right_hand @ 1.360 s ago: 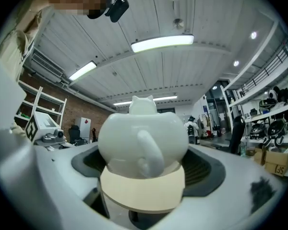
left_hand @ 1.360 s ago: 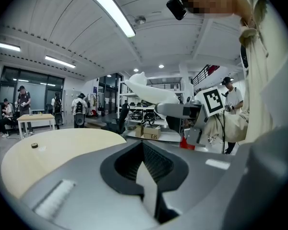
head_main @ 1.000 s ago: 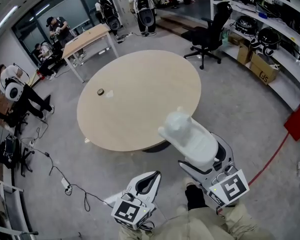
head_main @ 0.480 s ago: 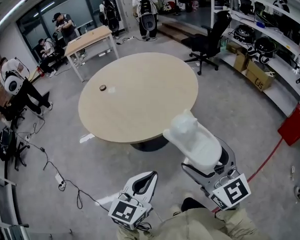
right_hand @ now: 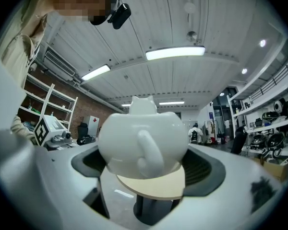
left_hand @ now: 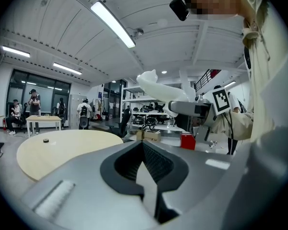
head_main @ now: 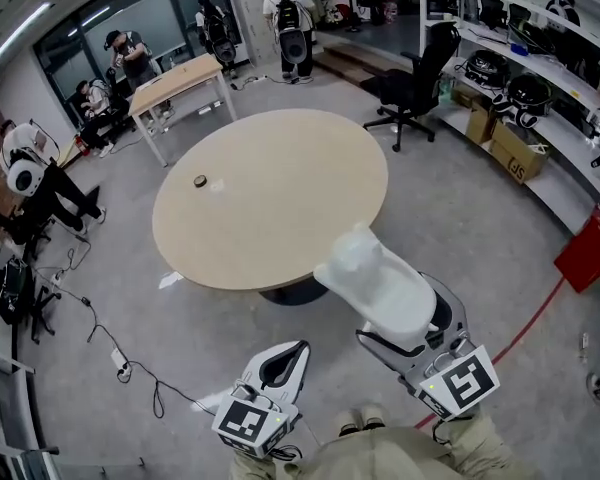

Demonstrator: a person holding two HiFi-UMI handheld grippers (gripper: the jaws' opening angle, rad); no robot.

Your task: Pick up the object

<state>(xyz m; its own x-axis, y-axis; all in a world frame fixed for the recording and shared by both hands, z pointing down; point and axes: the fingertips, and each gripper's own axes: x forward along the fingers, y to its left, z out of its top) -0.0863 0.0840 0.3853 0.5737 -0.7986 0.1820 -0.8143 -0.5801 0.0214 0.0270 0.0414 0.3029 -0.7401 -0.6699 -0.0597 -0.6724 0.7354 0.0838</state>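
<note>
Your right claw (head_main: 385, 298) grips the white handled pot (right_hand: 143, 138) high, likely to clear the worktop (head_main: 280, 188), while your left claw (head_main: 288, 356) hangs closed and empty.

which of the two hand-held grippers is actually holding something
The right hand-held gripper: its jaws are clamped on a white object with a handle. The left hand-held gripper has its jaws together with nothing between them.
</note>
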